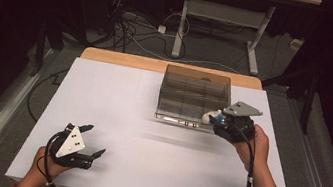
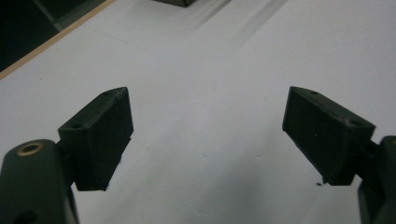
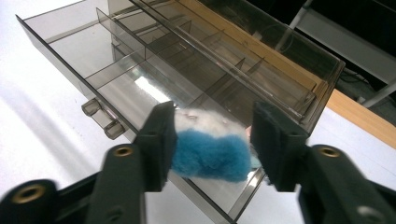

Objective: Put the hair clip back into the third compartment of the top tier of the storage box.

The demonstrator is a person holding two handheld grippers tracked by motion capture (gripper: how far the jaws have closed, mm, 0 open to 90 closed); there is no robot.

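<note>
A smoky clear organizer box [image 1: 195,90] stands at the back right of the white table top [image 1: 147,141], its drawer [image 3: 88,46] pulled out toward me. My right gripper [image 1: 216,120] [image 3: 212,135] hovers over the drawer's near right corner, shut on a fuzzy blue and white toy [image 3: 210,156] [image 1: 210,116]. Both pads press into the toy's sides. The drawer is split by dividers into several compartments, and those I can see hold nothing. At the front left, my left gripper [image 1: 96,139] [image 2: 205,116] rests low over the bare table, jaws wide apart with nothing between them.
Two small handles [image 3: 100,116] stick out from the drawer's front. The wooden table edge [image 1: 124,59] runs behind the white top. Beyond it, cables [image 1: 129,27] lie on the floor, and another table's white legs [image 1: 182,20] stand there.
</note>
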